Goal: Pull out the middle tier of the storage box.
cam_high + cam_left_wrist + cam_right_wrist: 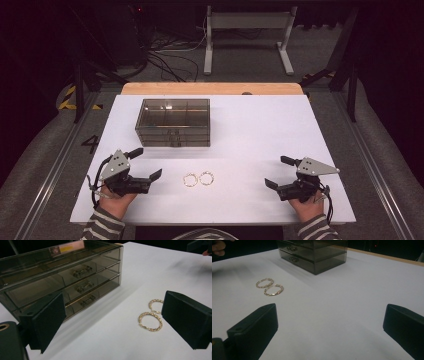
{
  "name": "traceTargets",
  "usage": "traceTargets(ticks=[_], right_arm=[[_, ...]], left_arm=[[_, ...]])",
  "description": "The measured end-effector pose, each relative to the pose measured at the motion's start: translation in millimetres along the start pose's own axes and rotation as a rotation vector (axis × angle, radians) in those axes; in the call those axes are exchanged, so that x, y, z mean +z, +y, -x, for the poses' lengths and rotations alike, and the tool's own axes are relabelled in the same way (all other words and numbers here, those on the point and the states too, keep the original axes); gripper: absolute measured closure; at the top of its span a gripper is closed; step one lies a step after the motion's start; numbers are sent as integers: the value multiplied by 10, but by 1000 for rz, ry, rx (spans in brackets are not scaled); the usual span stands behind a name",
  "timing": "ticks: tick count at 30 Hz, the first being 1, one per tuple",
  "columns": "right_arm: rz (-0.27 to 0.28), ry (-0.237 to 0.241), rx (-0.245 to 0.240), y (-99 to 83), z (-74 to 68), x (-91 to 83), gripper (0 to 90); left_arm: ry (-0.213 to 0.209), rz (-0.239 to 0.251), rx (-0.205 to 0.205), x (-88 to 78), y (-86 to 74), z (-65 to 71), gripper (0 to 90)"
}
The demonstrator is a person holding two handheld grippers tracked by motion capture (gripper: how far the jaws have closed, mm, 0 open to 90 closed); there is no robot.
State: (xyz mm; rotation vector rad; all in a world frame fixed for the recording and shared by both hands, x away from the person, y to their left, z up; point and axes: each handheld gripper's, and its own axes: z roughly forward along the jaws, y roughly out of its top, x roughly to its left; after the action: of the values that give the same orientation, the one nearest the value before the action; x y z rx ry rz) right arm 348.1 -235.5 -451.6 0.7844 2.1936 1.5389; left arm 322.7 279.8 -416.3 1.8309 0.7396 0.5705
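Observation:
Two gold hoop earrings [198,179] lie side by side on the white table [250,130], near its front middle. They show as well in the left gripper view [150,321] and the right gripper view [270,286]. Behind them stands a smoky clear box [173,122] with three shut drawers [82,286]. My left gripper [146,163] rests at the front left, open, nothing between its jaws. My right gripper [277,172] rests at the front right, also open and empty. Both point toward the table's middle.
A wooden strip [212,88] runs along the table's far edge. Beyond it are cables and a white frame's legs [247,37] on the floor. Striped sleeves [102,225] come in at the bottom.

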Motion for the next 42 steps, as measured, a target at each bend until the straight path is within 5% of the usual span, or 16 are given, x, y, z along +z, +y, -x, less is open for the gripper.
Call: traceTargets(ticks=[26,42], right_arm=[[-12,3,-1,-6,-7,11,4],[-19,7,-2,-4,-12,22,4]], left_arm=[[-79,-32,42,341,315,11,64],[-110,-84,61,499,347,-21,57]])
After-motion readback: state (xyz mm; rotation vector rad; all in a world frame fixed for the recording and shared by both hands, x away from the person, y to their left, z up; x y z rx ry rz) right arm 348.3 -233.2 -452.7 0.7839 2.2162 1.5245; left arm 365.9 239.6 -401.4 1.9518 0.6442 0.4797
